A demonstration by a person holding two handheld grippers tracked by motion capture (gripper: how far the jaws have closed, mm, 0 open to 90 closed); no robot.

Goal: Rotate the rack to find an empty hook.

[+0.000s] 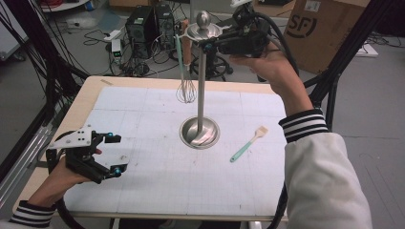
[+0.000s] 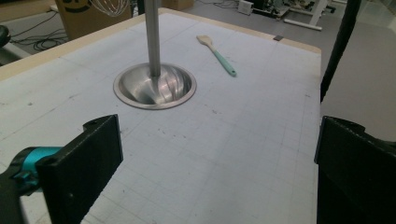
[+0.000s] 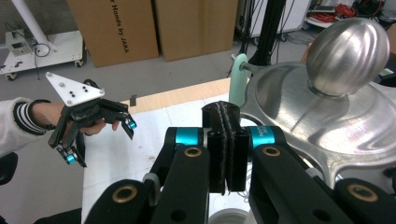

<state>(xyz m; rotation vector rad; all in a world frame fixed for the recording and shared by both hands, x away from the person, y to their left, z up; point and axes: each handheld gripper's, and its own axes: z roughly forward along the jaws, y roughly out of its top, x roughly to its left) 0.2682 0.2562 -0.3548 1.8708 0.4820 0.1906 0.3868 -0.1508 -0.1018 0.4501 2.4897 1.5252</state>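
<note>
A steel utensil stand rises from a round base (image 1: 199,132) (image 2: 155,86) at the table's middle, topped by a disc (image 1: 203,32) (image 3: 299,107) with a ball knob (image 1: 204,19) (image 3: 348,49). A whisk (image 1: 186,90) (image 2: 109,5) hangs from the disc by its teal handle (image 3: 239,74). A teal-handled spatula (image 1: 248,144) (image 2: 217,53) lies flat, right of the base. My right gripper (image 1: 206,46) (image 3: 225,140) is raised beside the disc's edge, pads pressed together with nothing between them. My left gripper (image 1: 114,153) (image 2: 215,158) (image 3: 100,135) is low over the table's near left, open and empty.
A white gridded mat (image 1: 157,181) covers the wooden table (image 1: 81,102). A brown-handled tool (image 1: 186,45) also hangs from the stand. Cardboard boxes (image 1: 329,28), computer cases (image 1: 143,26) and cables stand on the floor behind. Black frame poles (image 1: 334,71) flank the table.
</note>
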